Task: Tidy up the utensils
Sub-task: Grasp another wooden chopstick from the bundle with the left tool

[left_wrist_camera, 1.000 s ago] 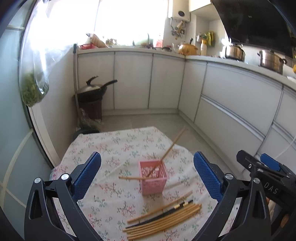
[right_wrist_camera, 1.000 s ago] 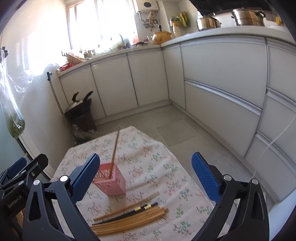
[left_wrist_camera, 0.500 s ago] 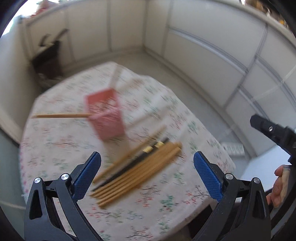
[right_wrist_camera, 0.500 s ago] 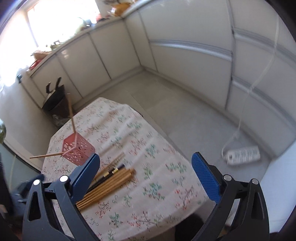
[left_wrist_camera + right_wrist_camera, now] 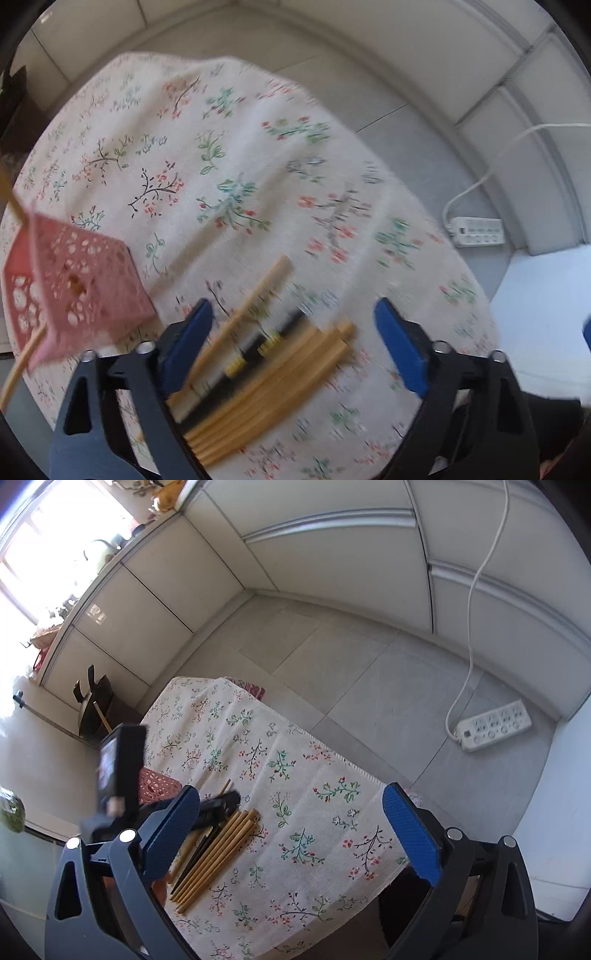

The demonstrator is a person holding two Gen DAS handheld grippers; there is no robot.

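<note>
Chopsticks [image 5: 273,384] bundled: wooden several, one black, gold-banded; blurred.

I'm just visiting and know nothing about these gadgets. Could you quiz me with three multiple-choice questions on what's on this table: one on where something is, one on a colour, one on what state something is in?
1. Where do the loose chopsticks lie relative to the basket in the left wrist view?
A. To its right on the tablecloth
B. Inside it
C. On the floor

2. What colour is the basket?
A. Green
B. Pink
C. Black

3. In what state is the left gripper?
A. Shut on a chopstick
B. Open, holding nothing
C. Shut on the basket

Answers:
1. A: the bundle rests on the floral tablecloth, right of the basket.
2. B: its perforated walls are pink.
3. B: its blue pads stand wide apart, over the chopsticks, with nothing gripped between them.
</note>
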